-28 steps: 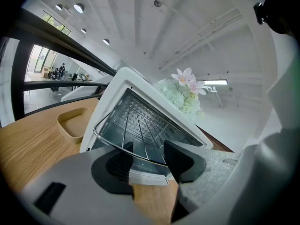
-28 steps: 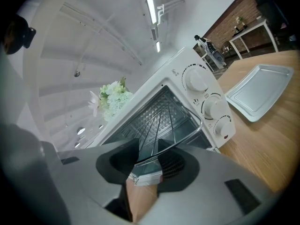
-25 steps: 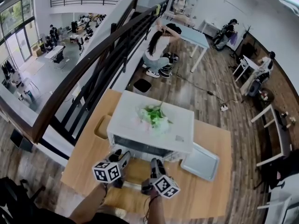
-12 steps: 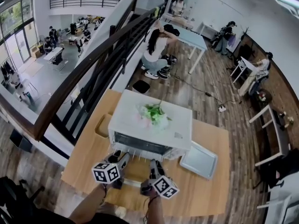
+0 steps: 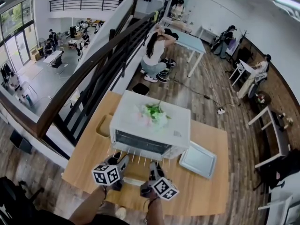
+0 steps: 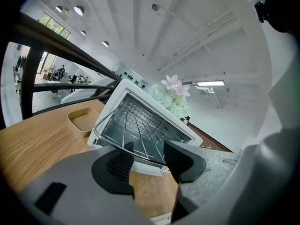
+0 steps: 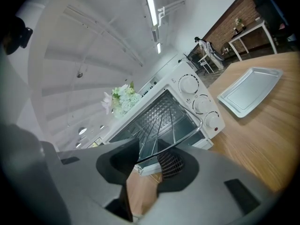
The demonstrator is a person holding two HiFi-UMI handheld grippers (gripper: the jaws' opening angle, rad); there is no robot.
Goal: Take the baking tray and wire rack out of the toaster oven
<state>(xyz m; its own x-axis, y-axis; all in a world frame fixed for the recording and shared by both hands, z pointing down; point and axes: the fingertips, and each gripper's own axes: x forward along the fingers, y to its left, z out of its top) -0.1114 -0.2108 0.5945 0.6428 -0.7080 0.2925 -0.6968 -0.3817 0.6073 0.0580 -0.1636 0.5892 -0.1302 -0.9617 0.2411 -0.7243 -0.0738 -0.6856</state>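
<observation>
A white toaster oven stands open on a wooden table. Its wire rack sticks partway out of the mouth, level above the dropped door. My left gripper is shut on the rack's front bar near its left end. My right gripper is shut on that bar near its right end. In the left gripper view the bar of the rack runs across between the jaws of the gripper. The right gripper view shows the rack clamped in its gripper. The grey baking tray lies flat on the table, right of the oven.
Artificial flowers sit on top of the oven. A small tan dish rests on the table at the oven's left. A black stair railing runs behind the table. People sit and work at desks farther back.
Both grippers have drawn back toward me with the rack. More of the rack's wires now show in front of the oven mouth. The baking tray has not moved.
</observation>
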